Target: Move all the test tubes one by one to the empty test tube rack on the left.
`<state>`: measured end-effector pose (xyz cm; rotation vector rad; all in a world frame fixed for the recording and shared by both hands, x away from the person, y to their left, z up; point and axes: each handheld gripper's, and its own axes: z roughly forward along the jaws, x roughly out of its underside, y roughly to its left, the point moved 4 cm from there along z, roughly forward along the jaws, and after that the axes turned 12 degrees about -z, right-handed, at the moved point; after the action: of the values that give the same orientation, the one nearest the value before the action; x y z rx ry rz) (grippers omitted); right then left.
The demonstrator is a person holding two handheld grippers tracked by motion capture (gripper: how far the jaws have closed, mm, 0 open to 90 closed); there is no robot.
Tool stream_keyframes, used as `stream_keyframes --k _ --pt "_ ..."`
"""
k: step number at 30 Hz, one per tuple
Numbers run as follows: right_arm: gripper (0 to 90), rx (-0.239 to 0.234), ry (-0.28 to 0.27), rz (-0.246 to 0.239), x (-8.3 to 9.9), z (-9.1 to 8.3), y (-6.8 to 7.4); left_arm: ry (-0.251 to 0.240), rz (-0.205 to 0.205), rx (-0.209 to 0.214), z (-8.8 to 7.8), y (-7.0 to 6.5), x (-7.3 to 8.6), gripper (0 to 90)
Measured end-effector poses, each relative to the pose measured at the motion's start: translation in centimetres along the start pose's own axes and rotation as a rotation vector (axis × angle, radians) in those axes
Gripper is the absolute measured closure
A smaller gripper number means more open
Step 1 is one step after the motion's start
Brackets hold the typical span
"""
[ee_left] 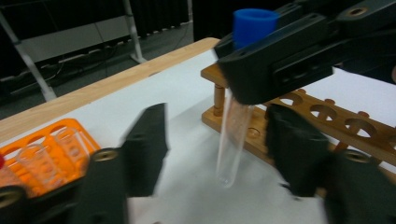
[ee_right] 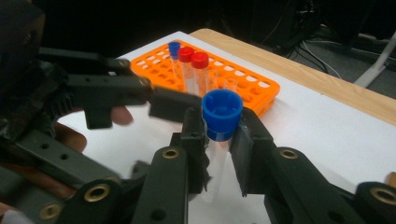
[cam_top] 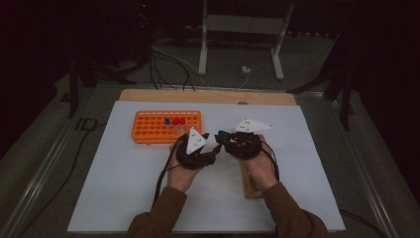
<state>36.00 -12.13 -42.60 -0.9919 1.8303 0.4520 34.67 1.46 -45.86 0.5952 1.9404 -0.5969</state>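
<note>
Tube (ee_right: 219, 140), blue cap up, clamped upright in right gripper (ee_right: 218, 140) just under the cap, above the mat near the wooden rack (ee_left: 327, 126). Left gripper (ee_left: 215, 149) jaws straddle its lower end, not touching; orange rack (cam_top: 166, 126) far left.

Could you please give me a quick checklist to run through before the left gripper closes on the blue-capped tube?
1. Right gripper firmly shut on the blue-capped tube, just under the cap: ok.
2. Tube's clear body between the left gripper pads: ok.
3. Left pads touching the glass: not ok, a gap shows on both sides.
4. Tube hanging clear of the white mat: ok.
5. Wooden rack behind the tube has free holes: ok.
6. Tube contents: cannot tell, it looks empty.
</note>
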Motion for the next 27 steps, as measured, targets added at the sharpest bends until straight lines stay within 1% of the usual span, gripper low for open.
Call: stream_keyframes --k 2,6,13,14,16,21,23,27 --pt "76.5 -0.007 0.0 0.005 0.0 0.1 0.1 0.005 0.005 -0.001 0.1 -0.1 0.0 55.4" --pt "76.5 -0.021 -0.006 0.013 0.0 0.2 0.2 0.007 0.004 0.017 0.2 -0.1 0.1 64.9" --pt "76.5 -0.029 -0.007 0.016 0.0 0.2 0.3 0.009 0.014 0.038 0.2 -0.3 0.2 74.8" --pt "76.5 -0.029 -0.007 0.015 0.0 0.2 0.3 0.01 0.022 0.035 0.2 -0.3 0.2 75.6" --pt "75.0 -0.032 -0.008 0.014 0.0 0.1 0.3 0.011 0.025 0.033 0.3 -0.3 0.2 76.2" --pt "55.4 -0.034 -0.033 0.013 -0.1 -0.3 0.1 0.015 0.009 0.011 0.3 0.3 0.3 76.4" --pt "48.5 -0.022 -0.034 0.01 -0.1 -0.6 -0.1 0.014 0.003 0.005 0.1 0.6 0.3 76.5" --pt "30.6 0.009 -0.027 0.019 0.2 -1.0 -0.4 0.009 -0.01 -0.008 -0.1 1.2 0.3 76.6"
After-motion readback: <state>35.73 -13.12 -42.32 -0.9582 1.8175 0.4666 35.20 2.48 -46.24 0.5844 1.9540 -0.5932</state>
